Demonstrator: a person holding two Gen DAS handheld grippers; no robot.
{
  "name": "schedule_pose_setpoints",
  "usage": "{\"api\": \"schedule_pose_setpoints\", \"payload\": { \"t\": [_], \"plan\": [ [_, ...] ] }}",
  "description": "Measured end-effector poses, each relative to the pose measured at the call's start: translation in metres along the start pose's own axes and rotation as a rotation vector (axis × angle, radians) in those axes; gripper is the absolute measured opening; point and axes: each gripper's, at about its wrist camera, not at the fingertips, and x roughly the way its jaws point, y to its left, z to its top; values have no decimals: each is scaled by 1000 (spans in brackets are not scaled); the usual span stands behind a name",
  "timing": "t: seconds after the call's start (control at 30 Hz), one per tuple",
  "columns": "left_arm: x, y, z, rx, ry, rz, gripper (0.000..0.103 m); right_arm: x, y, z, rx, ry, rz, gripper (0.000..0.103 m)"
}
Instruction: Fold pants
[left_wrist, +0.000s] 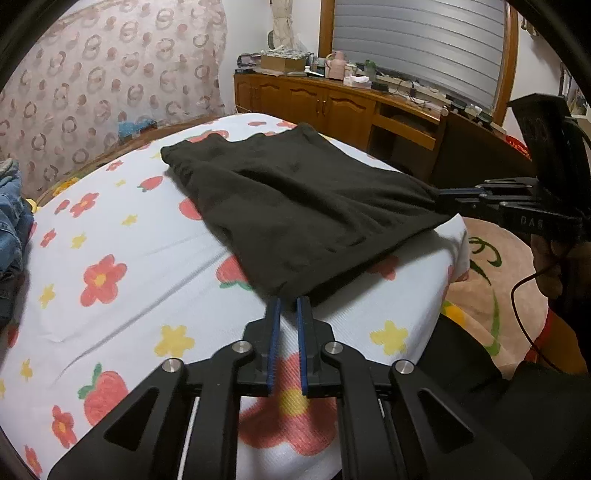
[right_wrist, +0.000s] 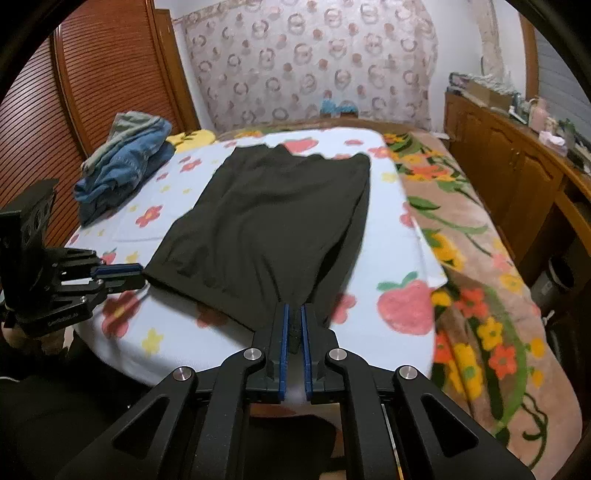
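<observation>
Right wrist view puts the dark pants (right_wrist: 269, 225) straight ahead of you, lying flat on the flowered sheet (right_wrist: 369, 295) of the bed, their long axis running away from you toward the far wall, the waistband end farthest off. They look already doubled lengthwise, so I judge the next fold to be end over end, near hem carried forward along that axis to the far end.

Your right hand-held gripper (right_wrist: 293, 321) is clamped on the near right corner of the hem, with dark cloth bunched between the blue pads. Your left hand-held gripper (left_wrist: 288, 301) sits at the near left corner; its fingers stand slightly apart, with only the tips reaching the hem, and I cannot tell whether they truly hold any cloth.

Both hands are equally near, one per corner, well placed for lifting together. A pile of jeans (right_wrist: 125, 162) lies off to the left, well apart from the pants.
</observation>
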Motion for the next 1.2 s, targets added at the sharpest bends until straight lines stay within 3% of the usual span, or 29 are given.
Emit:
{"api": "schedule_pose_setpoints", "payload": {
  "t": [0.07, 0.17, 0.23, 0.33, 0.53, 0.67, 0.97, 1.07, 1.2],
  "plan": [
    [-3, 3, 1, -20, -1, -14, 11, -1, 2, -2, -5, 1, -2, 6],
    [-7, 8, 4, -37, -6, -20, 23, 3, 4, -6, -10, 17, -4, 6],
    [-8, 11, 7, -41, -17, -3, 45, 5, 4, -7, -4, 25, 7, 6],
    [-6, 18, 15, -55, -23, 5, 49, 1, 0, -4, 8, 15, 14, 7],
    [8, 29, 35, -71, -40, 26, 50, -4, -5, 3, 5, -25, -16, 16],
    [23, 36, 45, -92, -29, 16, 50, 0, -6, 7, 3, -42, -30, 29],
    [50, 40, 50, -100, 40, -11, 46, 35, -8, 17, 1, -26, -29, 29],
    [53, 38, 49, -95, 51, -16, 40, 47, -12, 20, 12, -4, -32, 29],
    [50, 34, 45, -79, 49, -22, 17, 54, -14, 19, 10, 14, -33, 29]
  ]
}}
